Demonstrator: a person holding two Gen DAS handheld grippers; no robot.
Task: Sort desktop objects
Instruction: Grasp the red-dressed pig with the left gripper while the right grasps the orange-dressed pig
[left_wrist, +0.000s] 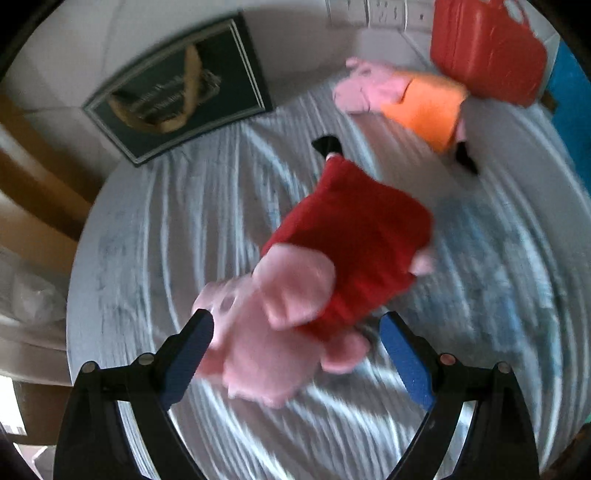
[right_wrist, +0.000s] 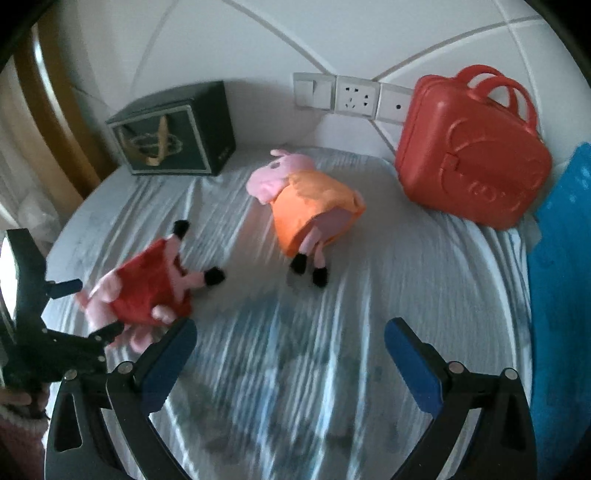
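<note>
Soft pink pig plush in red dress (left_wrist: 332, 254), black shoes, lies on its side at centre-left of the wrinkled white-grey striped cloth (right_wrist: 295, 369); pic blurred. Left gripper (left_wrist: 297, 328): jaws spread wide, straddling plush head, contact w/ pads unclear. Right gripper (right_wrist: 290, 341): jaws released, nothing betw. them. Second pink pig plush in orange dress (right_wrist: 310, 206) upper centre. Red plastic carry case w/ handles (right_wrist: 469, 155) upper right; dark green box (right_wrist: 177, 136) upper left.

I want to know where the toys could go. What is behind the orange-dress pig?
Behind the orange-dress pig are the wall sockets and red case, shut, so its inside is hidden.
</note>
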